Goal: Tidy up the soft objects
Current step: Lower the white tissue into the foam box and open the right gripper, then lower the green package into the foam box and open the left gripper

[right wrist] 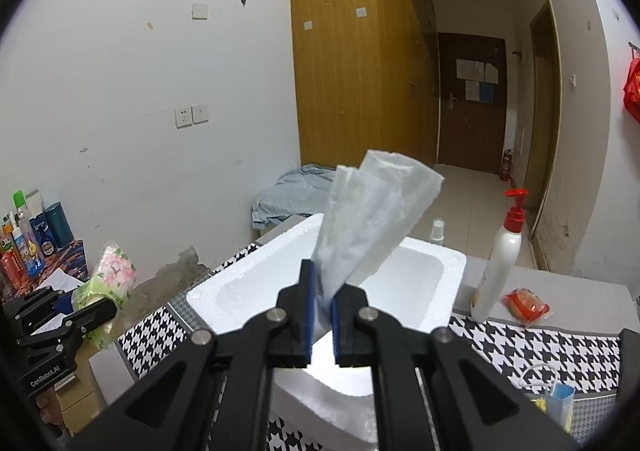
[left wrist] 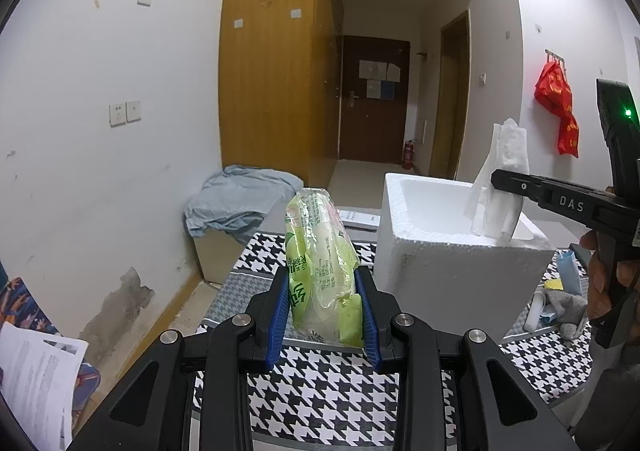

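Green-and-white plastic tissue pack standing nearly upright between the blue pads of the left tongs, long axis running up and away from the wrist, lower part being pinched, top leaning slightly left. Hovering over the houndstooth-covered bench, left of the box and nearer its left edge. Sitting just right of the pack: white foam box, open mouth facing up, its near left corner close beside the pack but apart from it. Further right, white tissue sheet being clamped at its lower end by the right tongs, jaws pressed together on it, loose end fanning upward and leaning right. Hanging directly above the box's hollow in the right wrist view, near the rim closest to the tongs. Judging from this: right tongs being the nearer to the opening, needing only a drop and a release; left tongs needing a sideways carry to the right over the box wall before lowering the pack. Possibly catching on the rim if tilted. Standing beyond the box toward the bench's right edge, well apart: lotion pump bottle.
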The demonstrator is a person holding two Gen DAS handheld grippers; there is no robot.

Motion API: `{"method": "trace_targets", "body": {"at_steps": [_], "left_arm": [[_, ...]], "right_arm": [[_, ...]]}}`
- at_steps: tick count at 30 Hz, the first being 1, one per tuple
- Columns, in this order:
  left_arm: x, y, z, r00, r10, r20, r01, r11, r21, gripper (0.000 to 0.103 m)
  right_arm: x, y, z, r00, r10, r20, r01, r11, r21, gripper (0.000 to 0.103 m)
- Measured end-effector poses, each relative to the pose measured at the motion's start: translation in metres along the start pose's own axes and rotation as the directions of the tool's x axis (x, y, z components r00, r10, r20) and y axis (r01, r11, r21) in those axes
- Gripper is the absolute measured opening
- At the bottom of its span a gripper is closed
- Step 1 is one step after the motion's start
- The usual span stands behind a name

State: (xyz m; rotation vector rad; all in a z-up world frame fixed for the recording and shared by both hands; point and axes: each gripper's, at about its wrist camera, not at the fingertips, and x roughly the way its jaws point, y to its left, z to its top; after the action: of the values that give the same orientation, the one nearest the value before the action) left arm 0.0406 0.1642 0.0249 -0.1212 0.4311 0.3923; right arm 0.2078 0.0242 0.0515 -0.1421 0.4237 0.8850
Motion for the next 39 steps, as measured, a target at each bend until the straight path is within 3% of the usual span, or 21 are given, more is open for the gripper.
{"method": "trace_targets", "body": {"at_steps": [15,16,17,18,20,24,39], "left_arm": [[-0.001,0.001,0.000,1.000,-0.003,0.013,0.002,1.000,0.002,0.034],[-0.001,0.002,0.001,1.000,-0.002,0.014,0.002,1.000,0.002,0.034],[-0.001,0.002,0.001,1.000,-0.002,0.014,0.002,1.000,0.004,0.034],[-0.001,0.001,0.001,1.000,-0.001,0.015,0.001,1.000,0.003,0.034],[0.000,0.001,0.002,1.000,0.001,0.014,-0.001,1.000,0.003,0.034],[0.002,0.002,0.004,1.000,0.002,0.017,-0.002,1.000,0.001,0.034],[0.010,-0.012,0.024,0.997,-0.069,0.040,0.068,0.997,0.033,0.034]], "right_arm": [[0.010,-0.002,0.002,0.999,-0.013,-0.037,0.014,1.000,0.020,0.012],[0.011,-0.002,0.002,0.999,-0.019,-0.038,0.019,1.000,0.018,0.016],[0.011,-0.002,0.001,0.999,-0.023,-0.039,0.024,1.000,0.019,0.031],[0.012,-0.002,0.001,0.999,-0.022,-0.040,0.023,1.000,0.019,0.053],[0.009,-0.003,0.000,1.000,-0.015,-0.026,0.016,0.999,0.029,0.074],[0.008,0.000,0.000,0.999,-0.028,-0.030,0.029,1.000,0.008,0.085],[-0.015,-0.011,-0.007,0.998,-0.060,-0.004,0.060,0.998,0.020,0.087]]}}
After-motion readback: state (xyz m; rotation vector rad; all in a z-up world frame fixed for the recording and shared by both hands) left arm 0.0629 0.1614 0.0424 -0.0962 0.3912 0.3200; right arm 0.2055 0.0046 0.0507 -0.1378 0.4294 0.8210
